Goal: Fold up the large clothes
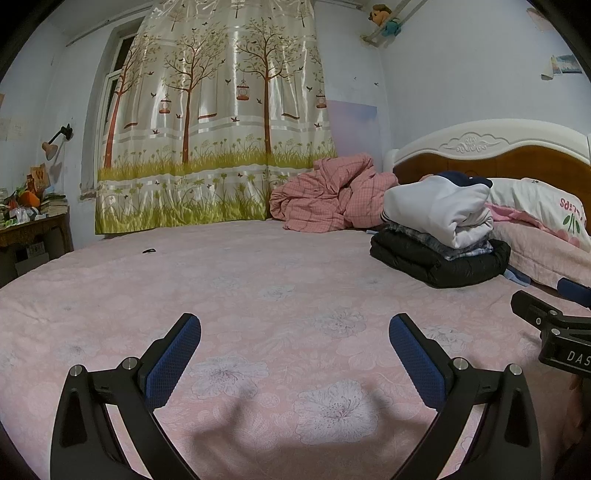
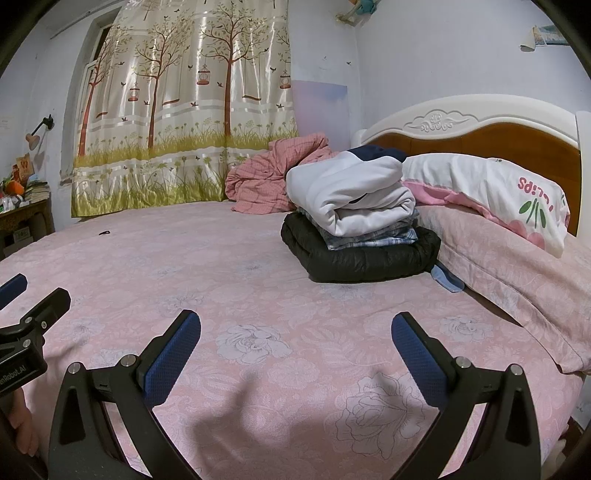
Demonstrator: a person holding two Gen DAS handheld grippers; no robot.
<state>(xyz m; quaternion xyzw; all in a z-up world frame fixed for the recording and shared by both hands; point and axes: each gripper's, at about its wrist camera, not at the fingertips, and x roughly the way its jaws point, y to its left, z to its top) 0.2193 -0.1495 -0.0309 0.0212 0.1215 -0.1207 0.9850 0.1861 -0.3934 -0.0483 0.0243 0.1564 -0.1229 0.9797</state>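
We hold the left gripper (image 1: 294,334) and the right gripper (image 2: 295,332) low over the pink floral bedsheet (image 1: 258,295), both with blue-padded fingers spread wide and grasping nothing. The stack of folded clothes (image 2: 354,225), white sweatshirt over plaid shirt over black puffer jacket, sits near the white-and-wood headboard (image 2: 498,125), beside the pink pillows (image 2: 517,266). Only our right view shows the blue cloth scrap (image 2: 448,281) clearly; only our left view shows the stuffed doll (image 1: 386,20) up on the wall.
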